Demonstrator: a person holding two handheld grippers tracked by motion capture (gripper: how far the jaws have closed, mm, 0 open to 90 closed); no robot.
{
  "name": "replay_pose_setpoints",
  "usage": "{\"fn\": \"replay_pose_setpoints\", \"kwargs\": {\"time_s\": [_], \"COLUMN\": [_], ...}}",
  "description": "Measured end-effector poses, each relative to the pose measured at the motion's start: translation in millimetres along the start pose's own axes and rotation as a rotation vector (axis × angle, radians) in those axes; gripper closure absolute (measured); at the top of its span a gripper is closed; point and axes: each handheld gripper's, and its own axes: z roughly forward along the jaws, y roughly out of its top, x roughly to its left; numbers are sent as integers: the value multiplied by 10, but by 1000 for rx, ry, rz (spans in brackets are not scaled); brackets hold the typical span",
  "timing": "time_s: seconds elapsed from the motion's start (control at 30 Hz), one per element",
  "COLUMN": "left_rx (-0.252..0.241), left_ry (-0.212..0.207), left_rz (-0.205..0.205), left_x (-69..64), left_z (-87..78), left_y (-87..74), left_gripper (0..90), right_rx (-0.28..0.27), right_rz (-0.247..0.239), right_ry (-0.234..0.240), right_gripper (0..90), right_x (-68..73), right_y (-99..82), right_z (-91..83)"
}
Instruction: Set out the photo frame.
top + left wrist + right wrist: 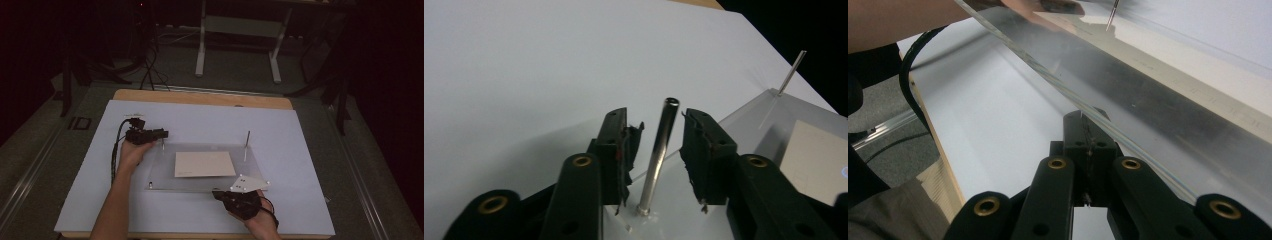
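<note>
The left gripper (pixel 658 137) stands half open, its pads apart from the upright metal post (pixel 658 150) between them at the clear plate's (pixel 165 172) far-left corner; the right gripper (pixel 1091 137) is clamped on the plate's near-right edge

I see a polished metal post (pixel 658 155) on a clear glossy plastic plate (pixel 165 170), matt white sheet (pixel 200 120) beneath.
</note>
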Motion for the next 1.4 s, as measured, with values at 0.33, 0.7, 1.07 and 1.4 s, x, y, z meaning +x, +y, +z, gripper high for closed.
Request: {"fn": "replay_pose_setpoints", "kwargs": {"time_s": [0.33, 0.7, 1.07, 1.4], "left_rx": [10, -16, -63, -98], "left_ry": [62, 79, 93, 91], "left_rz": [108, 234, 316, 334], "left_x": [-138, -370, -551, -665], "left_z": [-166, -332, -575, -765], "left_y": [56, 21, -127, -262], "left_gripper": [596, 592, 592, 583], "right_rx": [-10, -22, -34, -46], "right_rz": [4, 8, 11, 13], "right_ry": [0, 3, 3, 2], "right_gripper": [900, 900, 900, 900], "right_x": [-12, -30, -45, -61], "right_y": [44, 88, 128, 171], "right_z": [-18, -34, -46, -60]}}
